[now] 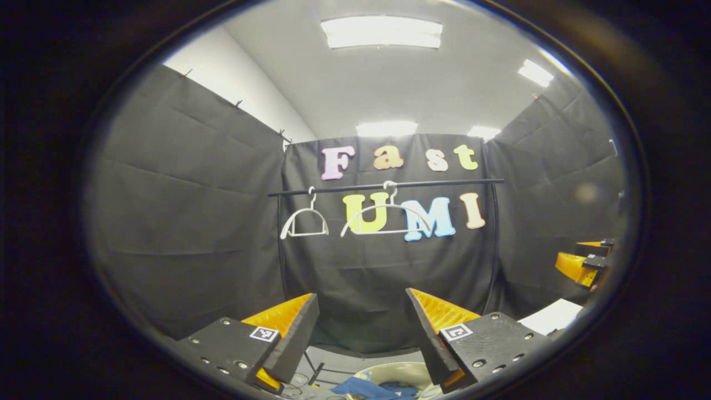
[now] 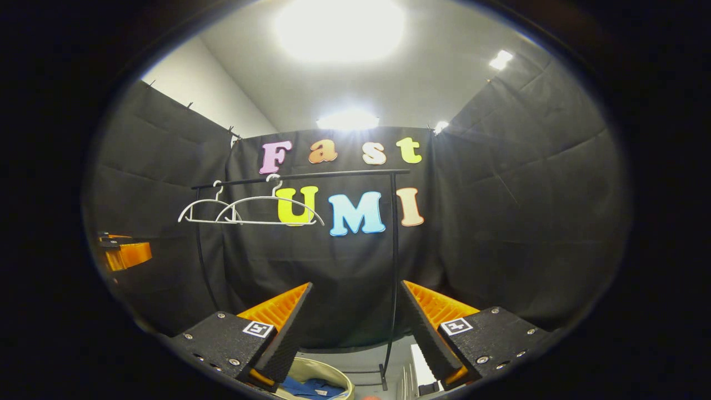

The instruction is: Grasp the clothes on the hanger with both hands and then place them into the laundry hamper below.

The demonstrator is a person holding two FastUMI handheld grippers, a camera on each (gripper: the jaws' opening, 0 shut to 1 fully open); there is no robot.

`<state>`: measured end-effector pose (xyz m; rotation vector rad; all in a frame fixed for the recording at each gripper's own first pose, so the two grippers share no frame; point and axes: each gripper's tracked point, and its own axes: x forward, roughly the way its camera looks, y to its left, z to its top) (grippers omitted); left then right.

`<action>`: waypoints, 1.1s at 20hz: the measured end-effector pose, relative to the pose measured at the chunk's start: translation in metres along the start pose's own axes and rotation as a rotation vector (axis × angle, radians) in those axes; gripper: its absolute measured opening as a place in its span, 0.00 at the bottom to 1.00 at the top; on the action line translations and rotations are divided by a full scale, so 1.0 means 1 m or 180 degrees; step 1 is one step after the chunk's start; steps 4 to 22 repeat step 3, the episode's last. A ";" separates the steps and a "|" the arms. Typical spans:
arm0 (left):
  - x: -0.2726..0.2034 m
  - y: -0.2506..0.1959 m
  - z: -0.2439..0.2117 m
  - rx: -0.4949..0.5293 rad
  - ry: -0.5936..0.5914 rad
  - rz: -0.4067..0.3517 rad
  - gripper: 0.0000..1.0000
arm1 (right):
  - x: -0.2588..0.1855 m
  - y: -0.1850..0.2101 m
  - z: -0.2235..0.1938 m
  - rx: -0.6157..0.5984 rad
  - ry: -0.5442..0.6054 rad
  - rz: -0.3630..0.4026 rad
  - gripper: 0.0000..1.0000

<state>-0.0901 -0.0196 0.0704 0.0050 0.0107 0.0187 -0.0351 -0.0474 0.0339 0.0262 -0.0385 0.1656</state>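
The laundry hamper [image 1: 389, 371] is cut off by the lower edge of the left gripper view, so that little more than a pale stretch of its rim is seen between the fingers; in the right gripper view its rim [image 2: 333, 376] is likewise cropped at the bottom. The blue clothes [image 1: 366, 388] are seen lying inside it, bunched, and the kind of garment cannot be made out; the same blue cloth [image 2: 311, 388] is glimpsed in the right gripper view.

Small square black-and-white markers are carried on the gripper bodies — they hold a pattern, no readable writing.

The left gripper [image 1: 362, 322] is held with its jaws wide apart, nothing between them and nothing touched. The right gripper [image 2: 355, 316] is likewise spread wide and empty. At the right edge of the left gripper view a part of the other gripper is seen, too cropped for its jaws to be judged.

On the black rail [image 1: 389, 186] two white hangers are hung bare — a smaller hanger [image 1: 304, 222] to the left and a wider hanger [image 1: 386, 219] beside it. A white sheet [image 1: 550, 316] at the lower right is partly hidden.
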 end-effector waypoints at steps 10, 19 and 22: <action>-0.005 -0.002 0.004 0.0022 -0.0047 -0.0015 0.94 | -0.003 0.003 0.002 -0.0009 -0.0016 0.0029 0.93; -0.005 -0.002 0.004 0.0022 -0.0047 -0.0015 0.94 | -0.003 0.003 0.002 -0.0009 -0.0016 0.0029 0.93; -0.005 -0.002 0.004 0.0022 -0.0047 -0.0015 0.94 | -0.003 0.003 0.002 -0.0009 -0.0016 0.0029 0.93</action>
